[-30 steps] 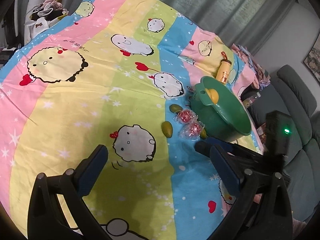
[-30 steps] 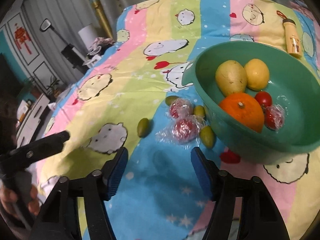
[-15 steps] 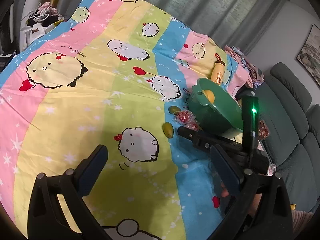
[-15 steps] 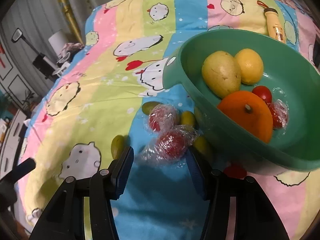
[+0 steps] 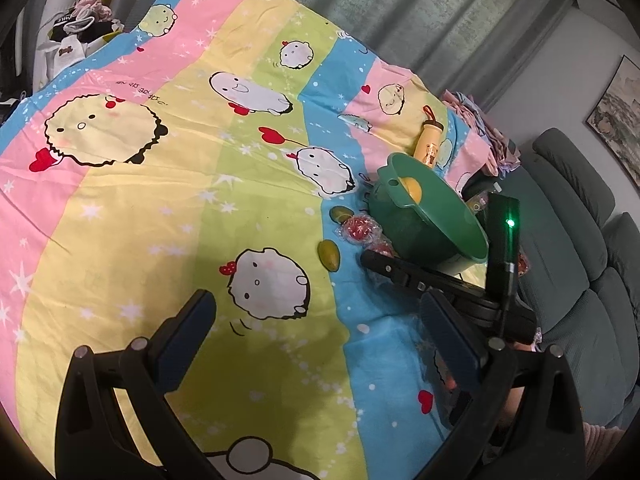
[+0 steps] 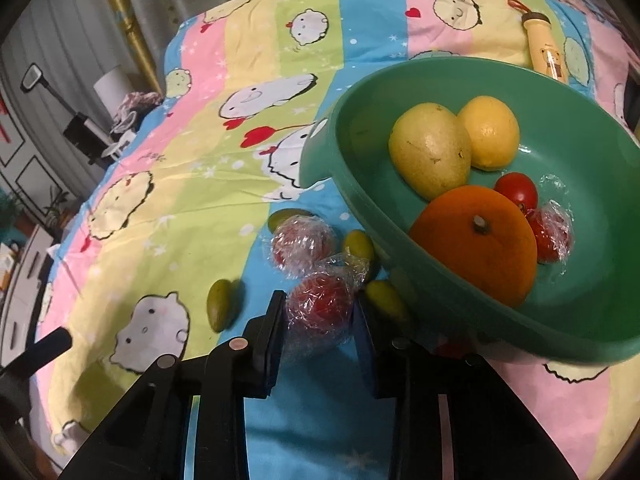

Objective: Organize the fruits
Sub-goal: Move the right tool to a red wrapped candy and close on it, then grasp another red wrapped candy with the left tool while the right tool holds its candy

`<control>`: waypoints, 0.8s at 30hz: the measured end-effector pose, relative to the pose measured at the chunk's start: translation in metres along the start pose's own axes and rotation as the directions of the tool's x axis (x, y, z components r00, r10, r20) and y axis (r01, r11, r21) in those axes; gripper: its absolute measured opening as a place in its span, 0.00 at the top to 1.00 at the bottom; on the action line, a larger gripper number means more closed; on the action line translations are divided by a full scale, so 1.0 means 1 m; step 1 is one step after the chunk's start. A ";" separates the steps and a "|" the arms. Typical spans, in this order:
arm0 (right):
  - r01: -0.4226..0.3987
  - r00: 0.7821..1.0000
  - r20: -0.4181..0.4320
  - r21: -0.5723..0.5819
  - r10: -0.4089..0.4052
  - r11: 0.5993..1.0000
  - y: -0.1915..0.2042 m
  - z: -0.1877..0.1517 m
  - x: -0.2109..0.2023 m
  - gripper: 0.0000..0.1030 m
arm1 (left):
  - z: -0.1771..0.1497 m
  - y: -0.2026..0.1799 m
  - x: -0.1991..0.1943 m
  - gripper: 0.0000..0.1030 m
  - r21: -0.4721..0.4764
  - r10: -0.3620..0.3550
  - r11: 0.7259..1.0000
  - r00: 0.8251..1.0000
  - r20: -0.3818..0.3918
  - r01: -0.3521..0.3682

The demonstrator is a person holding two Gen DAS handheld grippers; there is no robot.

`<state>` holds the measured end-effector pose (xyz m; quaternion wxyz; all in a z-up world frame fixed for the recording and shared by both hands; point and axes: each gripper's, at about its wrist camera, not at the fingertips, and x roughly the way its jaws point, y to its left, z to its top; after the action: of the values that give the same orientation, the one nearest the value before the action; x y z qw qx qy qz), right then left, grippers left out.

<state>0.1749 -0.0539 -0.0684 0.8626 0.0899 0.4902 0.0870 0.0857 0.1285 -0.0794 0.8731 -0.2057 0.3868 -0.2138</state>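
The green bowl holds a pear, a lemon, an orange, a tomato and a wrapped red fruit. Beside it on the cartoon bedsheet lie two plastic-wrapped red fruits and several small green fruits. My right gripper is closing, its pads against the nearer wrapped red fruit. The other wrapped fruit lies just beyond. My left gripper is open above the sheet with nothing between its fingers, well short of the bowl.
A yellow bottle lies on the sheet behind the bowl. A grey sofa stands past the right edge of the bed. Clothes are piled at the far left corner. The left half of the sheet is bare fabric.
My right gripper moved forward to the nearer wrapped red fruit and its jaws narrowed from wide apart to touching it. The left gripper stayed where it was, open.
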 end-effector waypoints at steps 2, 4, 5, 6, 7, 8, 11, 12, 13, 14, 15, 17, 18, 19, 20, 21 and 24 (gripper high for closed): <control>-0.046 0.999 -0.009 0.007 0.046 0.999 0.000 -0.003 -0.007 0.67 | 0.000 0.000 0.001 0.01 0.000 0.001 1.000 1.000 0.000 -0.001; -0.108 0.994 -0.013 0.010 0.108 0.994 0.000 -0.008 -0.018 0.67 | 0.000 -0.001 0.003 0.01 -0.003 -0.005 1.000 1.000 -0.005 0.005; -0.138 0.990 -0.013 0.011 0.138 0.990 0.000 -0.009 -0.024 0.67 | 0.000 -0.002 0.004 0.01 -0.005 -0.008 1.000 1.000 -0.009 0.008; -0.150 0.989 -0.014 0.004 0.150 0.989 0.001 -0.011 -0.029 0.67 | 0.000 -0.003 0.005 0.01 -0.007 -0.013 1.000 1.000 -0.013 0.013; -0.158 0.987 -0.014 -0.011 0.158 0.987 0.002 -0.013 -0.037 0.67 | 0.000 -0.005 0.007 0.01 -0.008 -0.014 1.000 1.000 -0.017 0.014; -0.182 0.983 -0.013 -0.019 0.182 0.983 0.002 -0.015 -0.044 0.67 | 0.000 -0.007 0.009 0.01 -0.008 -0.015 1.000 1.000 -0.019 0.015; -0.204 0.979 -0.004 -0.046 0.204 0.978 0.002 -0.019 -0.061 0.67 | 0.001 -0.017 0.019 0.01 0.013 -0.012 1.000 0.999 -0.040 0.012; -0.212 0.977 -0.002 -0.050 0.212 0.976 0.000 -0.020 -0.065 0.67 | 0.002 -0.020 0.022 0.01 0.021 -0.013 1.000 0.999 -0.047 0.014; -0.221 0.975 -0.003 -0.054 0.221 0.974 -0.002 -0.023 -0.070 0.67 | 0.002 -0.024 0.026 0.01 0.032 -0.015 0.999 0.998 -0.059 0.017; -0.224 0.975 -0.007 -0.057 0.224 0.973 -0.003 -0.024 -0.072 0.67 | 0.003 -0.027 0.030 0.01 0.042 -0.015 0.999 0.997 -0.071 0.018; -0.228 0.974 -0.010 -0.059 0.228 0.972 -0.006 -0.026 -0.073 0.67 | 0.004 -0.032 0.035 0.01 0.056 -0.012 0.998 0.997 -0.082 0.017; -0.240 0.971 -0.012 -0.057 0.239 0.969 -0.012 -0.032 -0.077 0.67 | 0.008 -0.038 0.043 0.01 0.079 0.006 0.997 0.995 -0.095 0.001; -0.242 0.970 -0.011 -0.058 0.242 0.969 -0.016 -0.034 -0.078 0.67 | 0.011 -0.041 0.049 0.01 0.088 0.008 0.996 0.995 -0.103 0.001; -0.243 0.970 -0.006 -0.057 0.243 0.968 -0.019 -0.036 -0.080 0.67 | 0.013 -0.043 0.052 0.01 0.091 0.008 0.996 0.994 -0.107 0.002; -0.246 0.969 -0.003 -0.054 0.247 0.968 -0.022 -0.038 -0.081 0.67 | 0.017 -0.046 0.056 0.01 0.101 0.016 0.995 0.994 -0.108 -0.005; -0.253 0.967 -0.001 -0.049 0.253 0.966 -0.025 -0.039 -0.082 0.67 | 0.019 -0.049 0.059 0.01 0.113 0.027 0.993 0.994 -0.105 -0.015; -0.265 0.964 0.016 -0.040 0.266 0.963 -0.034 -0.040 -0.084 0.67 | 0.027 -0.058 0.072 0.01 0.153 0.058 0.987 0.992 -0.109 -0.040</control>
<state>0.0999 -0.1042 -0.0267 0.8497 0.1394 0.4630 0.2101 0.1378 0.0478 -0.0742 0.8678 -0.1170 0.4234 -0.2323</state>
